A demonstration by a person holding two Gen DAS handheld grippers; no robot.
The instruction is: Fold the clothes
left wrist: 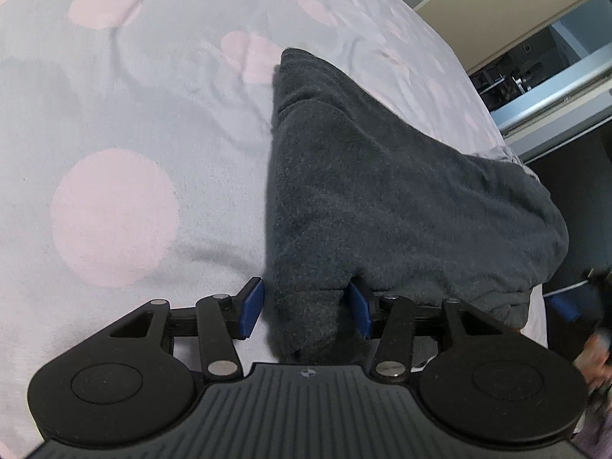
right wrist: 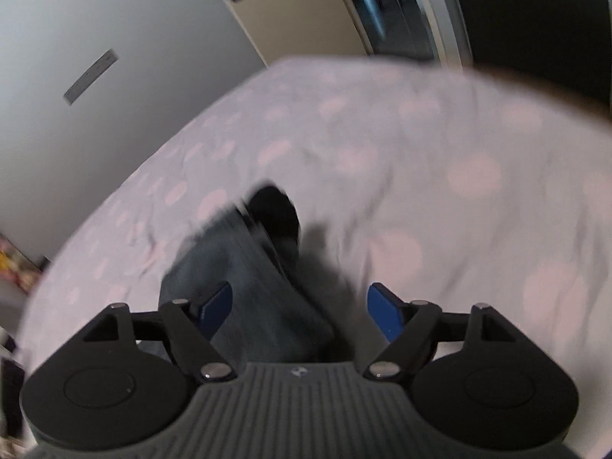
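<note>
My left tool (left wrist: pixel 306 311) sits partly open, its blue pads either side of a bunched corner of the dark grey garment (left wrist: pixel 382 191), not pinching it. The garment stretches far and right over the pink-dotted bed sheet (left wrist: pixel 114 114). My right tool (right wrist: pixel 300 311) gapes wide, holding nothing, with blurred dark cloth (right wrist: pixel 244 279) just beyond.
</note>
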